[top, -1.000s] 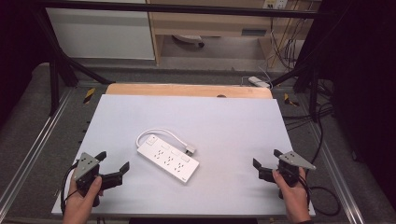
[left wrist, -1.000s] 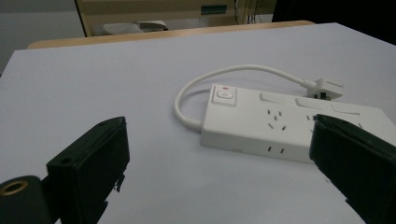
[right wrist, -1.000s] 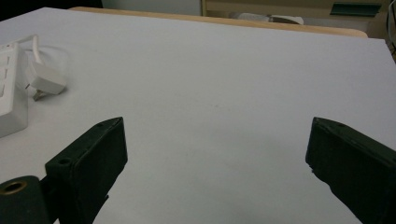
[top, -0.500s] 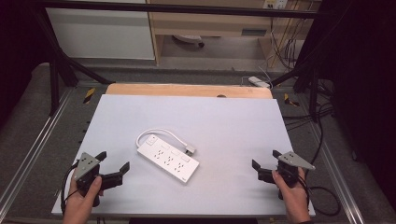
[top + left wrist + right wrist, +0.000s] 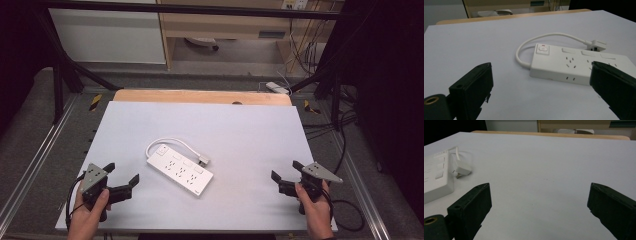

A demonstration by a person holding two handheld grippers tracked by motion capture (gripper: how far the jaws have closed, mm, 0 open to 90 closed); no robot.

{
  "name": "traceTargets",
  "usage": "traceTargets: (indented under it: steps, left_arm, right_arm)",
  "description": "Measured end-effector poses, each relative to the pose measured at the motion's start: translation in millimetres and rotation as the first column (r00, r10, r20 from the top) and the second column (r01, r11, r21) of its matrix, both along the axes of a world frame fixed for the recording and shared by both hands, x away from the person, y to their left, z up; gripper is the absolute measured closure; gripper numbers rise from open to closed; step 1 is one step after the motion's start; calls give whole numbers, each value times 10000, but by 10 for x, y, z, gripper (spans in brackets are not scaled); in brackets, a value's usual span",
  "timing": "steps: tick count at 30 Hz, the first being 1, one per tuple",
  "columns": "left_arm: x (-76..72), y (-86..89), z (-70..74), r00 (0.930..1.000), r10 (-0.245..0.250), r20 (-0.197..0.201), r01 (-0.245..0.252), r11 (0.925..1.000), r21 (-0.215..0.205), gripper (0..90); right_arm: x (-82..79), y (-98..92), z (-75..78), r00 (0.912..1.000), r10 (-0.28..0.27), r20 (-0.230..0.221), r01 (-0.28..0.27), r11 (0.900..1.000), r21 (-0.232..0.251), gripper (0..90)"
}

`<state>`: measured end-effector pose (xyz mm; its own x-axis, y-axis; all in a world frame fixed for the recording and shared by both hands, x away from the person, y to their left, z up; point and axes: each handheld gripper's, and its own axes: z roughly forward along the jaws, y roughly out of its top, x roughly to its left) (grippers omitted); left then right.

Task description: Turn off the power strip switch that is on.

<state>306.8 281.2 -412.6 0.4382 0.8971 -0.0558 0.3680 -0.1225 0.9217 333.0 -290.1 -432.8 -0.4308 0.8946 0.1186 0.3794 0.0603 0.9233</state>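
1. Right now, lots of bare room on flat pale grey table (image 5: 240, 130); white plastic power strip (image 5: 180, 171) lying near middle.
2. Left gripper (image 5: 119, 178) and right gripper (image 5: 286, 174) near front edge, jaws wide apart, holding nothing.
3. Strip's end hidden behind jaw.
4. No words readable.

A pale table (image 5: 240, 125) stands before a wooden cabinet (image 5: 225, 22) on grey floor (image 5: 30, 125).
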Motion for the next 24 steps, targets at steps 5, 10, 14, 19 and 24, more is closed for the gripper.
traceTargets:
  steps: [5, 10, 14, 19, 24]
  left_arm:
    - [1, 0, -1, 10000, -18, -8, 18, 10000, -9, 49]
    - [1, 0, -2, 10000, -11, -12, 11, 10000, -7, 49]
    - [3, -3, -3, 10000, -22, -13, 22, 10000, 9, 49]
    - [0, -10, -4, 9999, -133, -38, 133, 9999, 17, 48]
    - [3, -16, -7, 9999, -120, -42, 120, 9999, 47, 48]
  right_arm:
    - [-24, -4, 41, 9999, -25, 116, 23, 9999, 134, 47]
    - [-30, -22, 59, 9996, -166, 206, 163, 9997, 181, 32]
    - [-37, -24, 89, 9992, -221, 342, 212, 9994, 281, 29]
    - [-29, -20, 115, 9990, -224, 383, 206, 9987, 471, 24]
    - [-35, -2, 149, 9982, -322, 515, 294, 9980, 554, 25]
